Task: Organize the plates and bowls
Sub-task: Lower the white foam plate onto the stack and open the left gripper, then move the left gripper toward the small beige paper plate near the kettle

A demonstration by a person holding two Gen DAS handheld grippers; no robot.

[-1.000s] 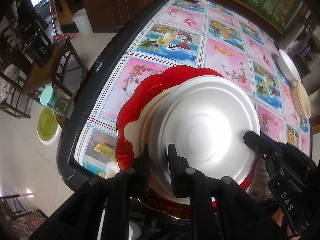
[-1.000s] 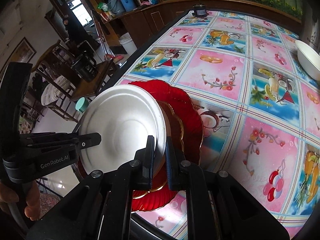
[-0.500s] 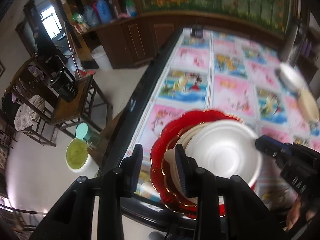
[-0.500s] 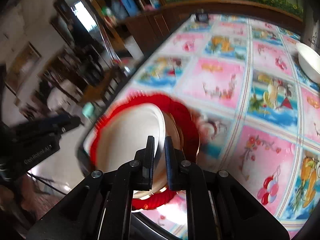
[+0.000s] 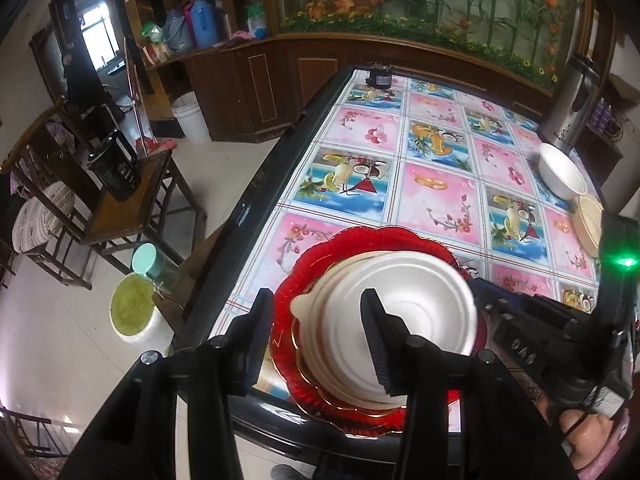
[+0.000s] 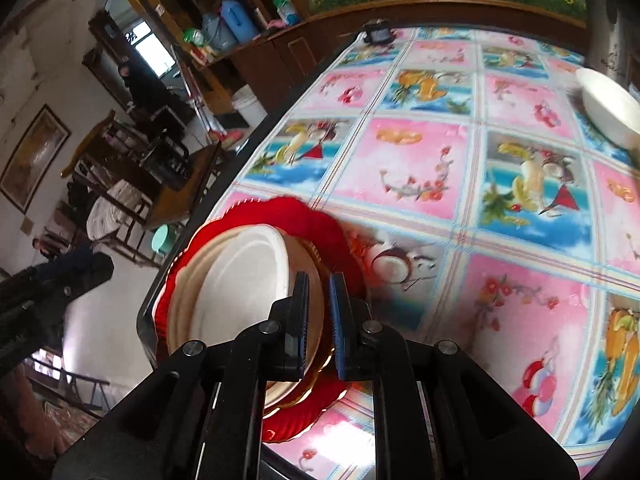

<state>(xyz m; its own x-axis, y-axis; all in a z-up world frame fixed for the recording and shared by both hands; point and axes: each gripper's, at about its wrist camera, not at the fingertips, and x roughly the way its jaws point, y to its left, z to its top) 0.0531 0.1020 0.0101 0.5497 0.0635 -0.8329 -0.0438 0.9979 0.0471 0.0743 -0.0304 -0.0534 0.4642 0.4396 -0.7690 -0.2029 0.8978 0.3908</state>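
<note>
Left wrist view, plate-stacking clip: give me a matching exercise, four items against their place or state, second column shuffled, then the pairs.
Column 1
1. white plate
2. red plate
3. white bowl
4. left gripper

Column 2
A. at the bottom of the stack, by the table's near edge
B. at the far right of the table, beside a metal flask
C. jaws spread wide, holding nothing
D. on top of the stack

Pairs: 1-D, 2-A, 3-B, 4-C
</note>
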